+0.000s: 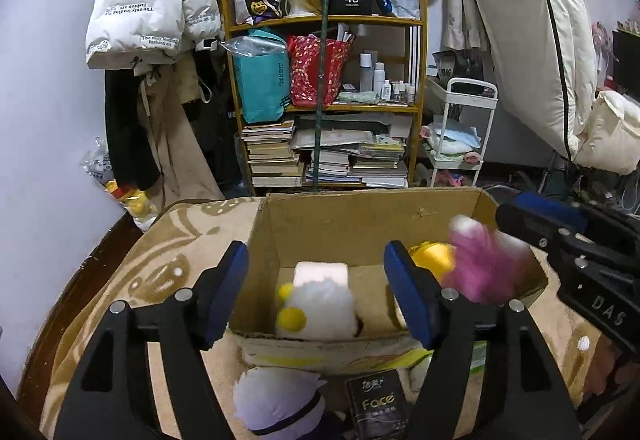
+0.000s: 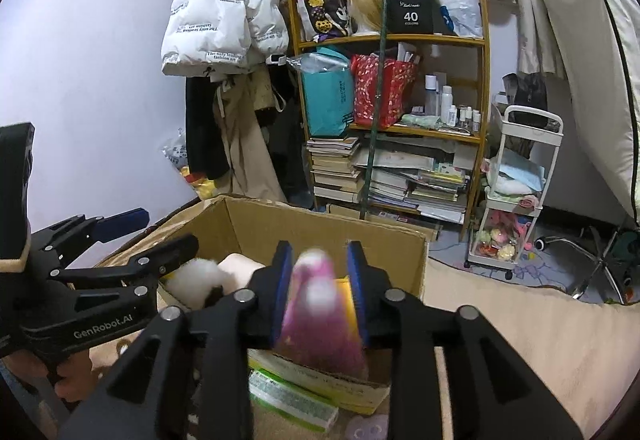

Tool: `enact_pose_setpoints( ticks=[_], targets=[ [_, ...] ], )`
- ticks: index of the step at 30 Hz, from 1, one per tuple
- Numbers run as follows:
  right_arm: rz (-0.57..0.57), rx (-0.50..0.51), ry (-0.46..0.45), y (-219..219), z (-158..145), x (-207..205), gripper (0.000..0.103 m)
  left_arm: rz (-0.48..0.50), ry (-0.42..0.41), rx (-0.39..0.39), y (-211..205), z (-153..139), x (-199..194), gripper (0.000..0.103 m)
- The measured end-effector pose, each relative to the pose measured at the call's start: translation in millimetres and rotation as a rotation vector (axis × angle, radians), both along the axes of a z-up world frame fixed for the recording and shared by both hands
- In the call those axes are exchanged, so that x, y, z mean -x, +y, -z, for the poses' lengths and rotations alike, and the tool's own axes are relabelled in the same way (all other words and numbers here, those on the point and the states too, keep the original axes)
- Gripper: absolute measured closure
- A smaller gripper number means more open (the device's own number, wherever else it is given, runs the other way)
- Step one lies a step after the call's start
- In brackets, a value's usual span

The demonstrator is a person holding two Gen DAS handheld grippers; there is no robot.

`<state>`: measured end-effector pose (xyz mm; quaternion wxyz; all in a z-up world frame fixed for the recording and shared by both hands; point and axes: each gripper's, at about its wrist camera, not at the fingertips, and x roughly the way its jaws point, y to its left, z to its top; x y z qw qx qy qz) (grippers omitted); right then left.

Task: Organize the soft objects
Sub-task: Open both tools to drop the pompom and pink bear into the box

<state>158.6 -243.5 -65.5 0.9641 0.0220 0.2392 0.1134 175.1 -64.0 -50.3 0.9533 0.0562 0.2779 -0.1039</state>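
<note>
The supporting surface is a bed covered with a beige patterned blanket [image 1: 172,264]. An open cardboard box [image 1: 320,228] stands directly on the blanket at the centre. At the 6 o'clock side of the box, touching its front wall, three things lie on the blanket: a white and purple plush toy [image 1: 280,400], a dark tissue pack printed "Face" [image 1: 378,408], and a green and white package [image 2: 292,396]. In the right wrist view a small lilac plastic piece [image 2: 368,426] lies just beside the package, at its 5 o'clock.
</note>
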Motion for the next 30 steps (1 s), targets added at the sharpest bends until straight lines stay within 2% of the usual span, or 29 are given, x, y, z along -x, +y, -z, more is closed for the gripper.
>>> enact_pose_setpoints(
  ticks=[2, 4, 7, 9, 11, 14, 20, 26, 30],
  targets=[
    [0.006, 0.006, -0.011, 0.0, -3.4, 4.8, 0.058, -0.002, 0.003, -0.018, 1.0, -1.4, 2.7, 0.030],
    [0.006, 0.014, -0.020, 0.2, -6.7, 9.4, 0.053, -0.006, 0.002, -0.028, 2.6, -4.0, 6.3, 0.022],
    [0.013, 0.015, -0.028, -0.8, -11.3, 18.6, 0.037, -0.018, 0.003, -0.029, 7.2, -7.3, 13.7, 0.013],
    [0.023, 0.009, -0.032, -3.0, -14.3, 24.7, 0.021, -0.026, 0.007, -0.027, 11.6, -9.8, 18.3, 0.011],
    [0.033, 0.000, -0.034, -6.0, -17.1, 29.9, 0.010, -0.035, 0.009, -0.026, 15.4, -12.2, 22.9, 0.010],
    [0.044, -0.010, -0.037, -10.2, -20.9, 38.3, 0.000, -0.053, 0.014, -0.033, 21.5, -15.7, 30.4, 0.007],
    [0.062, -0.013, -0.022, -19.9, -23.2, 56.6, 0.000, -0.072, 0.054, -0.031, 35.2, -18.3, 48.2, 0.007],
    [0.083, -0.018, 0.037, -32.2, -13.0, 69.3, 0.000, -0.068, 0.098, -0.082, 38.2, -17.7, 63.0, 0.007],
    [0.092, -0.009, 0.066, -35.0, -4.0, 77.4, 0.000, -0.070, 0.136, -0.083, 38.9, -13.5, 71.0, 0.007]
  ],
)
